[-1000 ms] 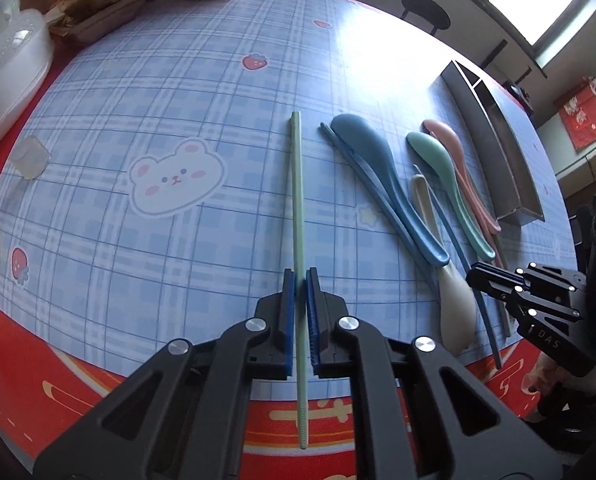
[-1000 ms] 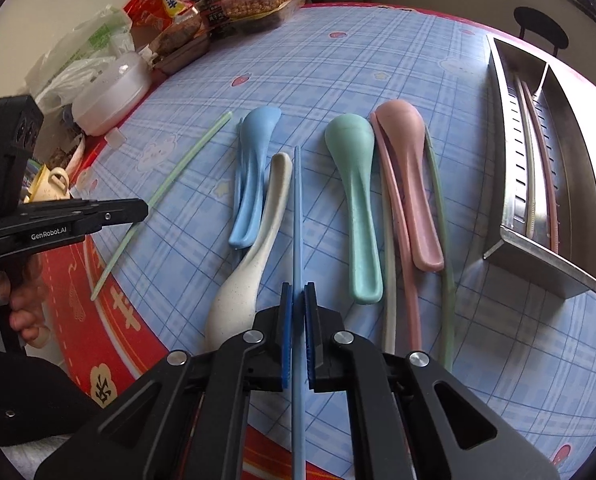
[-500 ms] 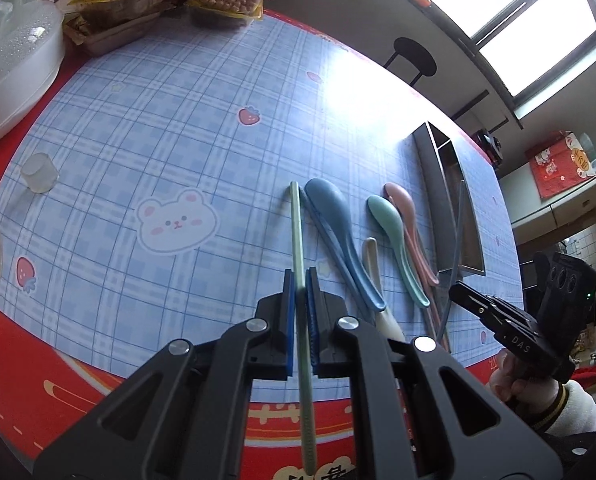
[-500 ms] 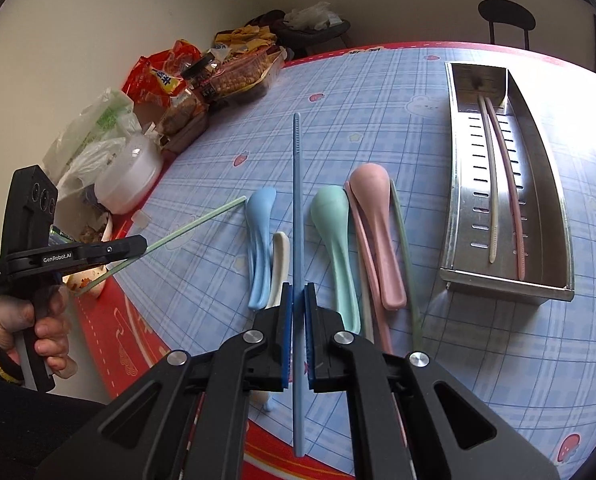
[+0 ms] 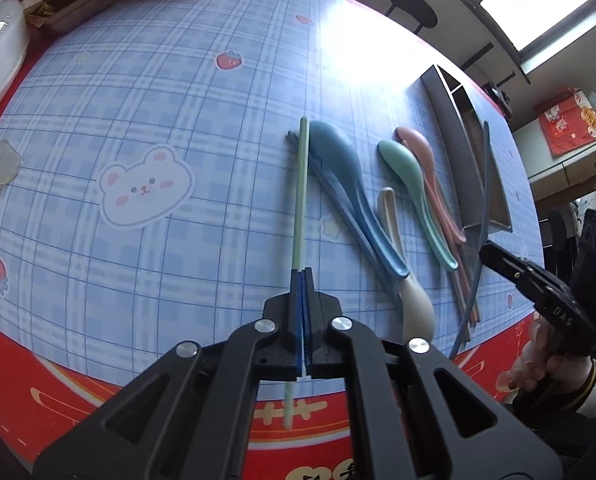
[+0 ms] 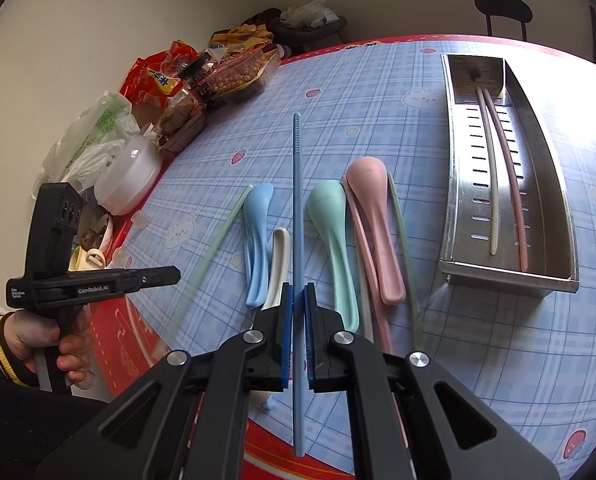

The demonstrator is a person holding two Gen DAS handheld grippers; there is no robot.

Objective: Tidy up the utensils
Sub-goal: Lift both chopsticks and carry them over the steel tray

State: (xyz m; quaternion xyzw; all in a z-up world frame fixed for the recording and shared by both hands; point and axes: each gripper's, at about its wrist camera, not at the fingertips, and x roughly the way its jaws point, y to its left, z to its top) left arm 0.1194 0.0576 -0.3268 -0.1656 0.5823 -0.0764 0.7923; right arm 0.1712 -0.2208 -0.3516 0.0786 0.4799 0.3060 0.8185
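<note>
- The left gripper (image 5: 303, 276) has its jaws clenched on the pale green chopstick (image 5: 300, 196), gripped toward its near end so that the long part projects forward, clear of the table (image 5: 98, 92).
- The right gripper (image 6: 297, 292) has its jaws clenched on the blue chopstick (image 6: 297, 200), likewise near one end; the ridged tip points away, which suits sliding it lengthwise into a slot.
- The steel utensil tray (image 6: 506, 280) stands on the table to the right, long axis parallel to the held sticks. Its left compartment already holds a cream chopstick (image 6: 488, 176) and a pink chopstick (image 6: 510, 184), so it appears reserved for chopsticks.
- The blue spoon (image 6: 258, 236), cream spoon (image 6: 279, 264), green spoon (image 6: 334, 240) and pink spoon (image 6: 374, 224) lie side by side on the table, unsorted.
- Judgement: both held chopsticks probably go to the tray next.
</note>
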